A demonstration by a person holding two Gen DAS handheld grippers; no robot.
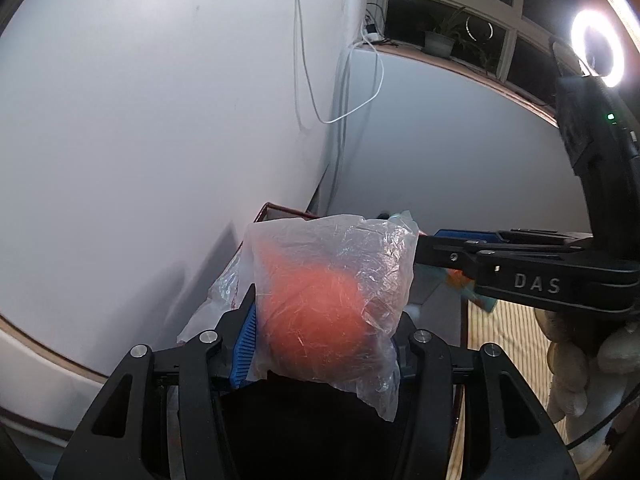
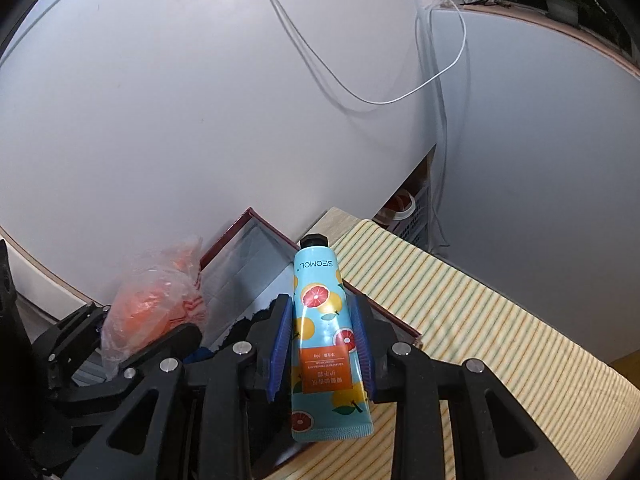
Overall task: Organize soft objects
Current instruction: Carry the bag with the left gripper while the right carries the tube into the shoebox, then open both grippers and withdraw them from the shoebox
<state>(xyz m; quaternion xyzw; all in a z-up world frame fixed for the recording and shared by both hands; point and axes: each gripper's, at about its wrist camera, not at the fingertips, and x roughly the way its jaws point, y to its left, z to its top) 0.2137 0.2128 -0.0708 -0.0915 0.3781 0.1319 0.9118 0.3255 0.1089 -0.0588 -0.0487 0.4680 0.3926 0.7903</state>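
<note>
My left gripper [image 1: 324, 320] is shut on a clear plastic bag [image 1: 328, 296] with a soft orange lump inside, held up in the air; the bag also shows at the lower left of the right wrist view [image 2: 152, 304]. My right gripper [image 2: 322, 320] is shut on a light-blue hand cream tube [image 2: 320, 336] printed with grapefruit slices, black cap pointing away. Both are held above a dark-red open box [image 2: 256, 264]. The right gripper also shows in the left wrist view [image 1: 436, 256], just right of the bag.
A yellow striped cloth [image 2: 460, 304] covers the surface right of the box. White walls meet in a corner behind, with hanging white cables [image 2: 400, 96]. A white crate [image 2: 416, 216] sits at the corner. A cream plush toy [image 1: 576, 360] and a ring light [image 1: 596, 48] are at the right.
</note>
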